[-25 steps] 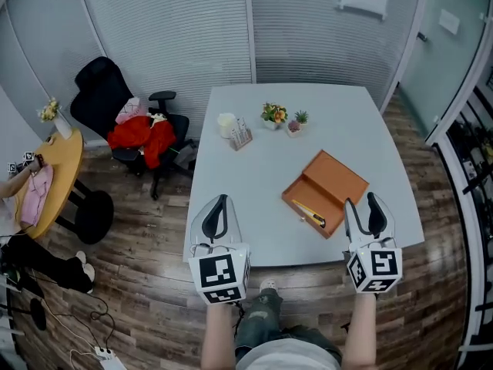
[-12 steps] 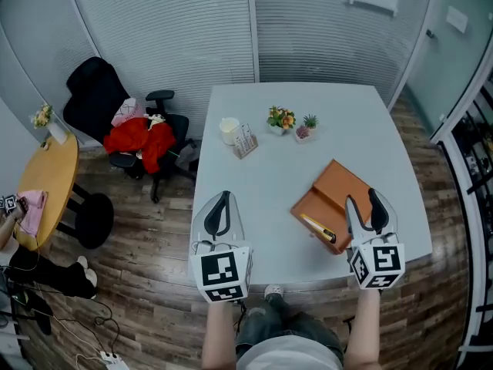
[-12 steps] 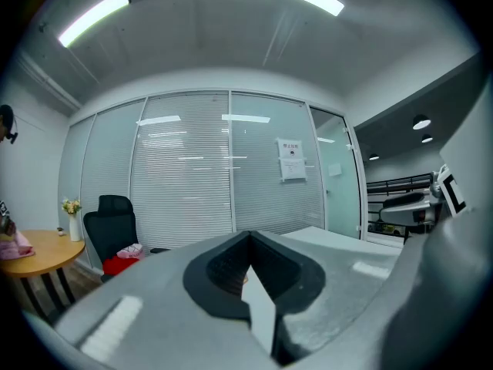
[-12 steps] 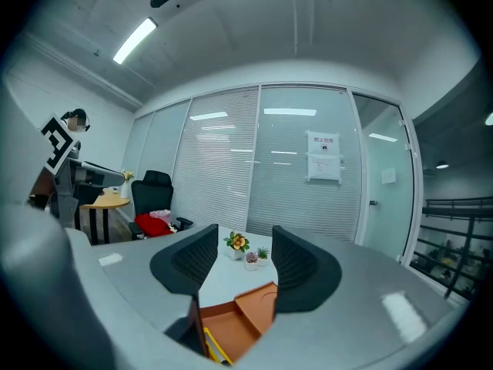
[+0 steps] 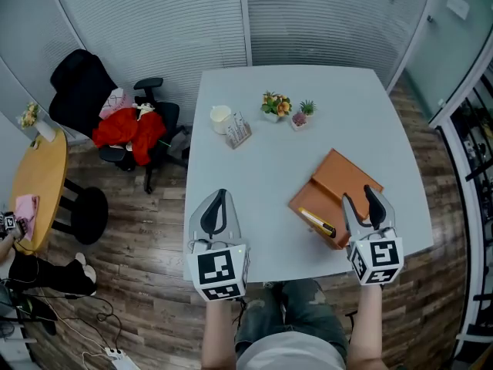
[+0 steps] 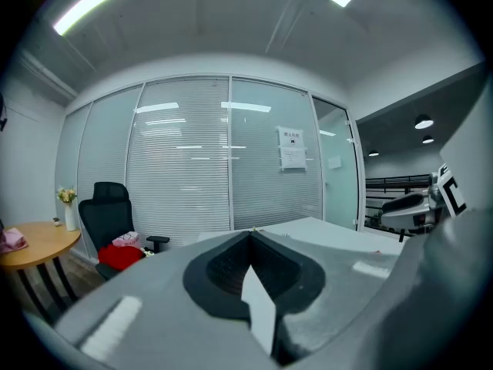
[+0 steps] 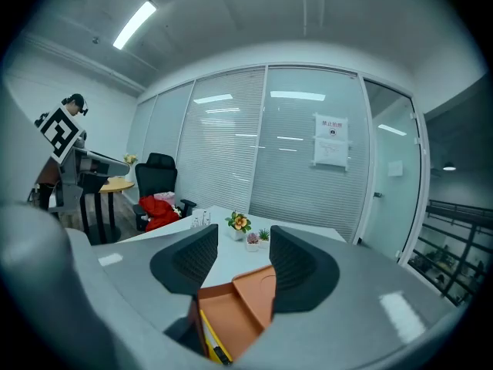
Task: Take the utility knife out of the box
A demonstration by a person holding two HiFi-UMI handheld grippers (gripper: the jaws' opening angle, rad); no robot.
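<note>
An open orange box (image 5: 343,182) lies on the grey table (image 5: 254,183) near its front right corner. A yellow utility knife (image 5: 316,222) rests in the box's near half. My right gripper (image 5: 362,200) hovers at the box's near right edge, open, nothing between its fingers. In the right gripper view the box (image 7: 246,303) and the knife (image 7: 208,338) show through the gap of the right gripper (image 7: 235,264). My left gripper (image 5: 216,203) hangs over the table's front left part, jaws together. In the left gripper view the left gripper (image 6: 250,237) is shut and empty.
Two small potted plants (image 5: 276,106) (image 5: 300,114), a white cup (image 5: 220,118) and a small rack (image 5: 237,133) stand at the table's far side. An office chair with red clothes (image 5: 127,129) and a round wooden table (image 5: 38,176) are to the left. Glass walls with blinds stand behind.
Both grippers have moved forward and lower over the table's near edge. The box now lies right in front of the right gripper. Neither gripper's jaws have changed.
</note>
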